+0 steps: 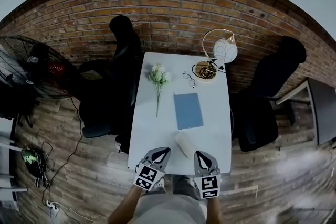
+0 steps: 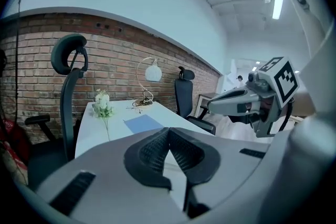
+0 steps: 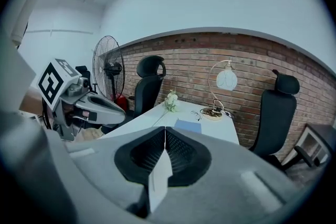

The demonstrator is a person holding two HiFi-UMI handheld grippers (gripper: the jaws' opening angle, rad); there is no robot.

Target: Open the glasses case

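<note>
One white table (image 1: 152, 134) carries one blue notebook (image 1: 188, 110), one flower sprig (image 1: 158, 81) and one pale glasses case (image 1: 185, 144), which lies slantwise at the table's near edge. The case sits just ahead of and between the two tongs, left gripper (image 1: 166, 150) and right gripper (image 1: 199, 153), seemingly nearer the right. Both pairs of jaws are closed and empty.

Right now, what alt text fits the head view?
The left gripper and right gripper, jaws together, hover at a white table's near edge, flanking a pale glasses case. Beyond lie a blue pad, a flower, glasses and a lamp.
</note>
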